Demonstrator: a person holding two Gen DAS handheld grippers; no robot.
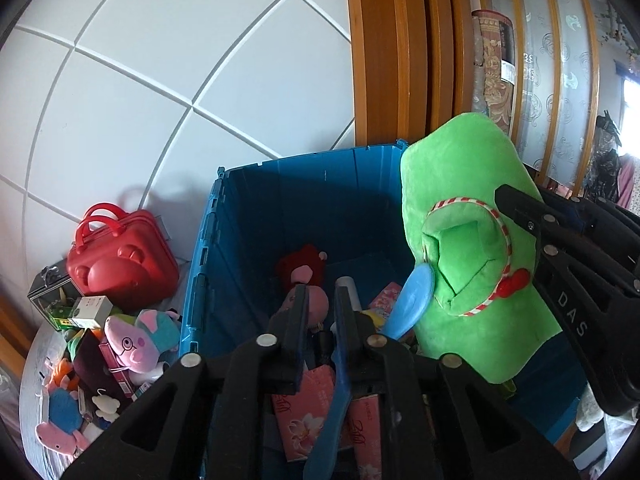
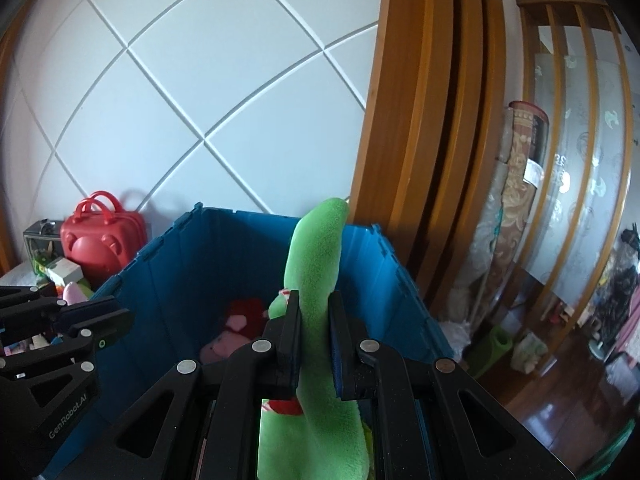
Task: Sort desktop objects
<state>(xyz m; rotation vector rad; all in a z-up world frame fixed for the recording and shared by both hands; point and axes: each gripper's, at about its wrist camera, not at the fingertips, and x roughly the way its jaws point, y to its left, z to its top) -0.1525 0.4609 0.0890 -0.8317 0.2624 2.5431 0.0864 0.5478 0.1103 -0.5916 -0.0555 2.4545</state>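
A blue plastic crate [image 1: 304, 200] stands against the white wall; it also shows in the right wrist view [image 2: 224, 256]. Inside lie a dark red plush [image 1: 304, 266], a pink plush and pink floral packs [image 1: 304, 420]. My right gripper [image 2: 314, 320] is shut on a big green plush toy [image 2: 318, 264] and holds it upright over the crate; the toy [image 1: 460, 208] with a blue tongue fills the right of the left wrist view. My left gripper [image 1: 322, 308] hangs over the crate with its jaws nearly together and nothing clearly between them.
A red bear-shaped case [image 1: 120, 264] stands left of the crate, with small boxes and several plush toys [image 1: 140, 340] heaped in front of it. A wooden door frame [image 1: 384, 60] rises right of the crate. Rolled rugs [image 2: 516, 200] lean beyond it.
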